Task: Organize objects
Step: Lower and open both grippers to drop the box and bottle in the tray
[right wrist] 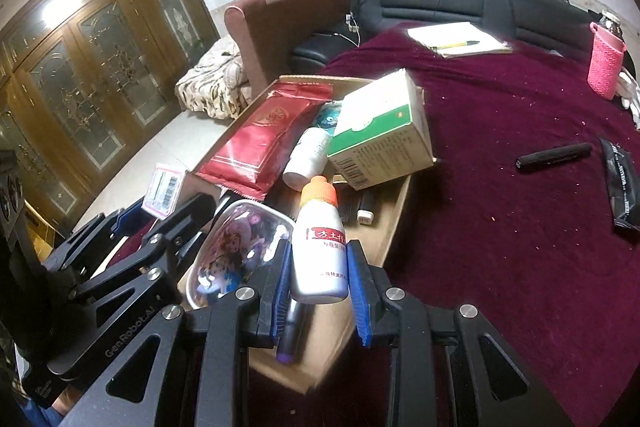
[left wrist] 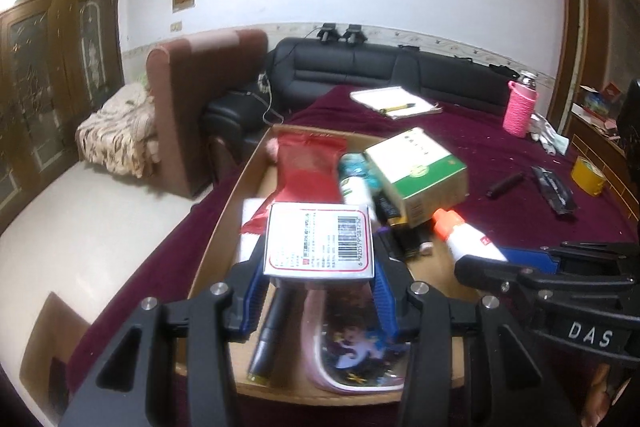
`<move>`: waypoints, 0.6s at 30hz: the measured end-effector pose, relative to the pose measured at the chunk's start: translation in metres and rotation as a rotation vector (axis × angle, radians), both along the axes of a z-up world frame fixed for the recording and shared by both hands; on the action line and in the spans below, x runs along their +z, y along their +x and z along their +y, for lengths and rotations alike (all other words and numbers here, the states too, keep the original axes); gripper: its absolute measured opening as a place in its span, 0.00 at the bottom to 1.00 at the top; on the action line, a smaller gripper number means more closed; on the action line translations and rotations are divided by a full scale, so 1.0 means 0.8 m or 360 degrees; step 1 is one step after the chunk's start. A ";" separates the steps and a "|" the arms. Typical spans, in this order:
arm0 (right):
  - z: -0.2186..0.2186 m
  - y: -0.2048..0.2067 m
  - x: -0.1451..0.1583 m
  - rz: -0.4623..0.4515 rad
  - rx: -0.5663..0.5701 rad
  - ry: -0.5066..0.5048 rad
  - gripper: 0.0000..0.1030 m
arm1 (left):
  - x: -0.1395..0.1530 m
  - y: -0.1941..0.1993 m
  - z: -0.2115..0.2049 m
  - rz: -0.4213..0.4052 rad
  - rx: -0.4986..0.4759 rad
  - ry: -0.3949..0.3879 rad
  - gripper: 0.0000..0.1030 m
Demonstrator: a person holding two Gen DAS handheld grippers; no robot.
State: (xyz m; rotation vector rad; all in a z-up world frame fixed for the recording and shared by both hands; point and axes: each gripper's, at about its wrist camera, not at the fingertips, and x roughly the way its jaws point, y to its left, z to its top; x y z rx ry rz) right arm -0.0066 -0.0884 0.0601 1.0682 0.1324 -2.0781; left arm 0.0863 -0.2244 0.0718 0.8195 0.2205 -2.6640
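Observation:
A shallow cardboard box [left wrist: 224,211] [right wrist: 394,223] sits on the maroon table. My left gripper [left wrist: 320,263] is shut on a small white box with a barcode [left wrist: 318,241] and holds it above the cardboard box; that box also shows in the right wrist view [right wrist: 166,193]. My right gripper [right wrist: 320,267] is shut on a white bottle with an orange cap [right wrist: 320,247] [left wrist: 464,233] over the box's near right part. Inside lie a red packet [left wrist: 308,167] [right wrist: 266,137], a green and white carton [left wrist: 420,171] [right wrist: 380,135], a white bottle [right wrist: 306,159], a picture case [right wrist: 236,251] and a dark pen [left wrist: 270,335].
On the maroon cloth [right wrist: 500,227] lie a black tube [right wrist: 554,155], a black packet [right wrist: 622,187], a notepad with a pen [right wrist: 456,41], a pink-sleeved bottle [right wrist: 604,61] and a yellow tape roll [left wrist: 588,175]. A black sofa [left wrist: 360,67] stands behind the table, a brown chair [left wrist: 192,99] to the left.

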 end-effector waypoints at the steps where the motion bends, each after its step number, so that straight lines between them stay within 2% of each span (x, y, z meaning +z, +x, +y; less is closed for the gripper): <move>1: -0.004 -0.003 -0.003 -0.0012 -0.0001 0.0007 0.30 | -0.002 0.000 -0.004 -0.0007 0.0005 0.0014 0.44; 11: -0.033 -0.014 -0.025 -0.0002 -0.0019 0.0103 0.30 | -0.022 -0.007 -0.028 -0.0058 0.0057 0.0104 0.44; 18: -0.028 -0.018 -0.029 -0.0052 -0.0026 0.0090 0.30 | -0.025 -0.009 -0.039 -0.0072 0.0064 0.0164 0.45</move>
